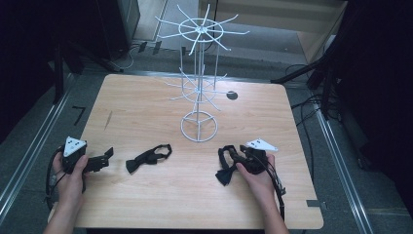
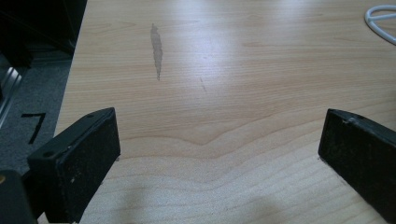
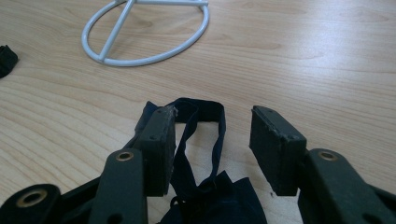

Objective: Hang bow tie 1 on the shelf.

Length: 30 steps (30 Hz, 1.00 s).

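High view: the right gripper (image 1: 233,157) sits low over the near right part of the wooden table (image 1: 146,204), its jaws reaching toward the left and straddling a black bow tie (image 1: 227,165) whose strap loops up just beyond them. A second bow tie (image 1: 148,157) lies flat between the two hands, well apart from either tool. The left gripper (image 1: 108,154) rests near the table's left edge, aimed toward the second bow tie but short of it. A white wire rack (image 1: 198,73) with spoked arms stands mid-table on a ring base. Around the table the room is dim, with grey floor, metal rails and loose cables.

Left gripper view: the left gripper (image 2: 219,144) has its jaws spread wide over bare wood grain, nothing between them. A grey smear marks the table (image 2: 224,60) ahead, and a curve of the rack's base (image 2: 380,21) shows at the top right corner.

Right gripper view: up close, the right gripper (image 3: 212,140) stands about half open. The bow tie (image 3: 205,154) lies in the gap, its dark strap looped against one pad while the other pad stands clear of it, so the cloth is not pinched. The rack's ring base (image 3: 144,35) lies beyond, and an end of the second bow tie (image 3: 7,59) peeks in at the left edge.
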Motion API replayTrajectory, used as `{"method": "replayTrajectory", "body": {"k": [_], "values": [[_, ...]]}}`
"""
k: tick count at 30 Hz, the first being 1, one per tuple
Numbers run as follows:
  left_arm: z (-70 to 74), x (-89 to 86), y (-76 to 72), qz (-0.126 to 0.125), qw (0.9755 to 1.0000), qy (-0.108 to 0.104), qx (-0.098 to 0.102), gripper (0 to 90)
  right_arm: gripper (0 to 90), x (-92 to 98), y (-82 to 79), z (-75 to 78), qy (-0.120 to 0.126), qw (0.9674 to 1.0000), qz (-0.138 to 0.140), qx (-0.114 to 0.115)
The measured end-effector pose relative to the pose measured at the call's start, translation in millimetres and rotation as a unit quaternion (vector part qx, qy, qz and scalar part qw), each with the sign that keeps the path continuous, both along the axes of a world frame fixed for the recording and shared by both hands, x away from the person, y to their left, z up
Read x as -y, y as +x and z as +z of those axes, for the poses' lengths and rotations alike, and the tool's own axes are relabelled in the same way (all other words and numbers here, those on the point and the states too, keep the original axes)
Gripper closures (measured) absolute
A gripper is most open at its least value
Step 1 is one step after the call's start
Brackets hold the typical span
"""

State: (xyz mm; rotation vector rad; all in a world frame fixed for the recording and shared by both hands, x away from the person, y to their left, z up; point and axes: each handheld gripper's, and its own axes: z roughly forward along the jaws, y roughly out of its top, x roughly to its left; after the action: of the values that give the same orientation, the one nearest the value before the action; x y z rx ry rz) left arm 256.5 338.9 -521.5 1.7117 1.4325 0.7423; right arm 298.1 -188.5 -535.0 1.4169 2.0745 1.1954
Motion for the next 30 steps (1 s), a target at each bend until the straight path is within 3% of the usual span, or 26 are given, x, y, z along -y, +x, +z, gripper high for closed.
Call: {"method": "replayTrajectory", "body": {"k": [8, 18, 22, 30], "values": [[-0.1, 0.7, 0.6, -0.001, 1.0000, 0.002, 0.000, 0.0, 57.1, -1.7, 1.8, -2.3, 0.004, 0.9999, -0.007, -0.014], [-0.3, 0.7, 1.8, 0.002, 1.0000, 0.002, -0.002, 0.0, 66.8, -5.8, 2.2, -2.5, -0.005, 0.9999, -0.003, -0.011], [-0.2, 0.7, 2.1, 0.003, 1.0000, 0.003, -0.003, 0.0, 74.4, -5.0, 2.9, -2.5, 0.021, 0.9992, 0.007, -0.033], [-0.1, -0.8, 3.1, 0.003, 1.0000, 0.001, -0.007, 0.0, 77.7, -8.6, 3.5, -1.7, 0.010, 0.9994, 0.010, -0.031]]}}
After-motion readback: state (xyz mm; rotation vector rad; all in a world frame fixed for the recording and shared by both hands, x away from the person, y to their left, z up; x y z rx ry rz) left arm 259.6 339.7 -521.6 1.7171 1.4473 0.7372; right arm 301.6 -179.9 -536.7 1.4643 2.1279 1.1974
